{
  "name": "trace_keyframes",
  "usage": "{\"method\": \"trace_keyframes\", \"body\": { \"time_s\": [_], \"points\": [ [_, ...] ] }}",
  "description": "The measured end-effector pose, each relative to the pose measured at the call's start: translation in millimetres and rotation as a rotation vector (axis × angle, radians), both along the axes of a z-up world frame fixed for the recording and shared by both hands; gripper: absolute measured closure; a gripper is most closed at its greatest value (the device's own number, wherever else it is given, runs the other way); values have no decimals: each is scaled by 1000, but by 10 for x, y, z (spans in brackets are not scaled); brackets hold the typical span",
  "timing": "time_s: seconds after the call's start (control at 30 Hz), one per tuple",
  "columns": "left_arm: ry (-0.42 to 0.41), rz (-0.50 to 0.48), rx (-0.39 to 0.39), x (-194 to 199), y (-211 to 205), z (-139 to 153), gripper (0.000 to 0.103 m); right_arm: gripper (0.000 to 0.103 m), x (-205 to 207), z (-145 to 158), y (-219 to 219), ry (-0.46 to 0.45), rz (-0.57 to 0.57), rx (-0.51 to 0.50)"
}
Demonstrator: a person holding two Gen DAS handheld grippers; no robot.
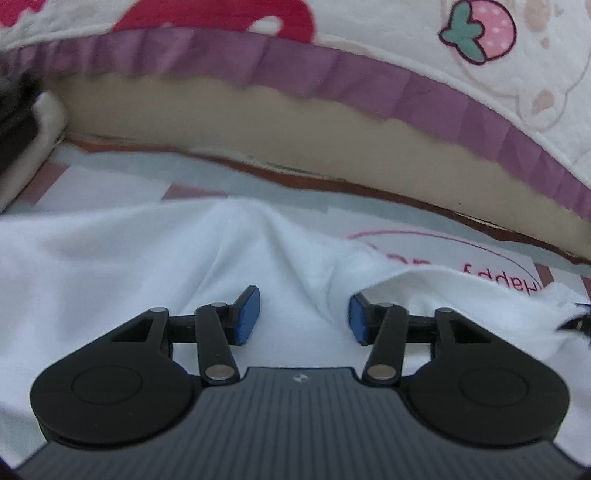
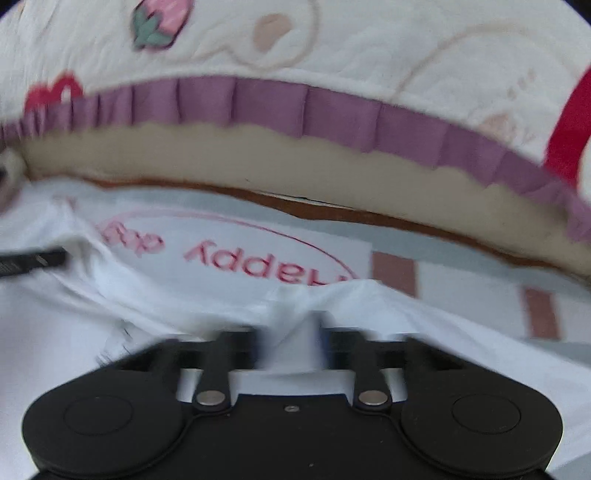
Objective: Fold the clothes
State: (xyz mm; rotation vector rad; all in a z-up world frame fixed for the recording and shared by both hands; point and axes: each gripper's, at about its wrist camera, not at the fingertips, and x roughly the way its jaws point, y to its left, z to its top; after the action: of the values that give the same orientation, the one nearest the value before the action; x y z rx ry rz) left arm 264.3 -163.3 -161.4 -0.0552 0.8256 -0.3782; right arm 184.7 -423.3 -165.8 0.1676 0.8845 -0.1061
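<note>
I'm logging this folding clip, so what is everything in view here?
garment: one, white, crumpled on the mat, under both grippers
mat: one, white with pink and grey blocks and a red "Happy" print, beneath the garment
quilt: one, cream with strawberry prints and red patches, hanging over the bed edge behind
frill: one, purple, pleated, along the quilt's lower edge
bed side: one, beige, below the frill
dark object: one, black, far left edge, too cut off to identify
left gripper: one, black with blue pads, jaws apart over a ridge of the garment
right gripper: one, black, blurred, a fold of the garment between its fingers
</note>
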Motion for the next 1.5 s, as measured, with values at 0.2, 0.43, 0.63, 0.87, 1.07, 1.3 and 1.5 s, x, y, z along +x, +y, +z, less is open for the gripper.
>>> {"method": "trace_keyframes", "body": {
  "time_s": [0.2,0.43,0.63,0.87,1.07,1.3,1.5],
  "points": [
    [-194,-17,15,335,-221,318,99,101,407,313,-360,-219,-126,170],
    [-43,93,91,760,-430,88,79,81,851,-21,-367,-123,-194,167],
    [-11,166,-32,758,-166,129,52,57,811,-67,-830,-57,-86,425],
    [-30,171,-54,785,-138,184,50,43,465,-181,-1437,-78,-71,661],
    [89,215,-198,904,-4,175,52,43,145,-115,-1672,-185,-135,645],
    [-159,-6,-75,483,-650,543,53,44,-81,-116,-1921,-10,-395,102],
    [-230,109,-50,439,-827,512,50,44,-593,-211,-2350,2,-585,53]
  ]
}}
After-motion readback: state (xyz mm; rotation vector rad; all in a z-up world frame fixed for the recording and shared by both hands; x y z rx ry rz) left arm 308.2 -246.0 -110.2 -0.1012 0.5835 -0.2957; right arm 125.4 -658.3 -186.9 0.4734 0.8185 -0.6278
